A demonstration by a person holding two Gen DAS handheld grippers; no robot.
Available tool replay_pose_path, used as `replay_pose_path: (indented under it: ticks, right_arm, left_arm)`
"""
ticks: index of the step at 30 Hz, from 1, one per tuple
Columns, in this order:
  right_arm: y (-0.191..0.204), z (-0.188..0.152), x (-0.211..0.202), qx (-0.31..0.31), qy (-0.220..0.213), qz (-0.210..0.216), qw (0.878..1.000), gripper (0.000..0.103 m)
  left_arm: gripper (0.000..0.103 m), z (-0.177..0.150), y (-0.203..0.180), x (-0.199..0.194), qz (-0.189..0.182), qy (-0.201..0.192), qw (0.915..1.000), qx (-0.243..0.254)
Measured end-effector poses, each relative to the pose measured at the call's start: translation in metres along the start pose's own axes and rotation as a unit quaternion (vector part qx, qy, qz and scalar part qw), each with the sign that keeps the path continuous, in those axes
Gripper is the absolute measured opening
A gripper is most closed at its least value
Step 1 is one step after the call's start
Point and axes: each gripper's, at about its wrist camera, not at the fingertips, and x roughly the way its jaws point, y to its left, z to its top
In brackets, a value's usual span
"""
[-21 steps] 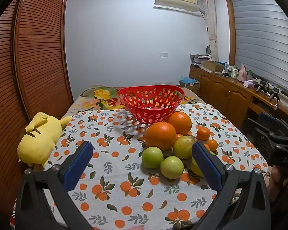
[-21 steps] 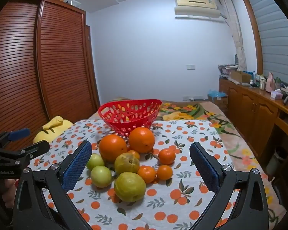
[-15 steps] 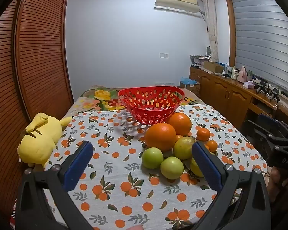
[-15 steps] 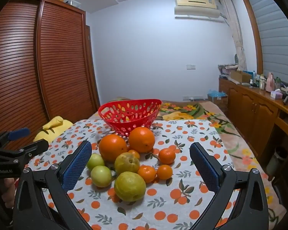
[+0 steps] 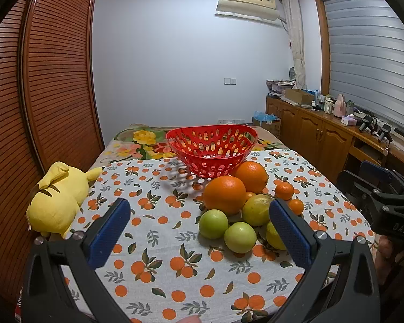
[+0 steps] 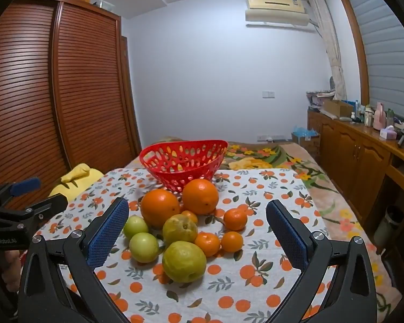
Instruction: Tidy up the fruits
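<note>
A pile of fruit lies on the orange-print cloth: two large oranges (image 5: pixel 223 195) (image 6: pixel 200 196), two green apples (image 5: pixel 213 224) (image 6: pixel 143 247), yellow-green citrus (image 6: pixel 184 261) and several small tangerines (image 6: pixel 234 218). An empty red perforated basket (image 5: pixel 211 149) (image 6: pixel 183 158) stands just behind the pile. My left gripper (image 5: pixel 199 223) is open and empty, held above the table in front of the pile's left side. My right gripper (image 6: pixel 197 223) is open and empty, in front of the pile. Each gripper shows at the edge of the other's view.
A yellow plush toy (image 5: pixel 58 200) lies at the table's left edge. A slatted wooden wardrobe (image 5: pixel 40 94) stands on the left. A wooden cabinet (image 6: pixel 363 156) with clutter runs along the right wall. A floral bedspread (image 6: pixel 269 158) lies behind the basket.
</note>
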Motion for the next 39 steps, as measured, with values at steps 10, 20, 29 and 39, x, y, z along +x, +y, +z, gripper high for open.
replay_pose_path:
  ticks: [10, 20, 29, 39]
  right_arm:
    - [0.0001, 0.0001, -0.0007, 0.000, -0.001, 0.000, 1.000, 0.103]
    - [-0.0002, -0.0001, -0.0010, 0.001, -0.002, -0.001, 1.000, 0.103]
    - [-0.0009, -0.0006, -0.0006, 0.001, -0.002, 0.000, 1.000, 0.103]
    - [-0.0011, -0.0012, -0.0001, 0.001, -0.002, 0.000, 1.000, 0.103]
  left_arm:
    - [0.103, 0.0010, -0.0020, -0.0023, 0.000, -0.005, 1.0000, 0.002]
    - [0.103, 0.0011, -0.0025, -0.0033, -0.002, -0.008, 1.0000, 0.002]
    - [0.103, 0.0015, -0.0044, -0.0039, -0.001, -0.008, 1.0000, 0.001]
    - [0.103, 0.0014, -0.0046, -0.0039, -0.002, -0.009, 1.0000, 0.001]
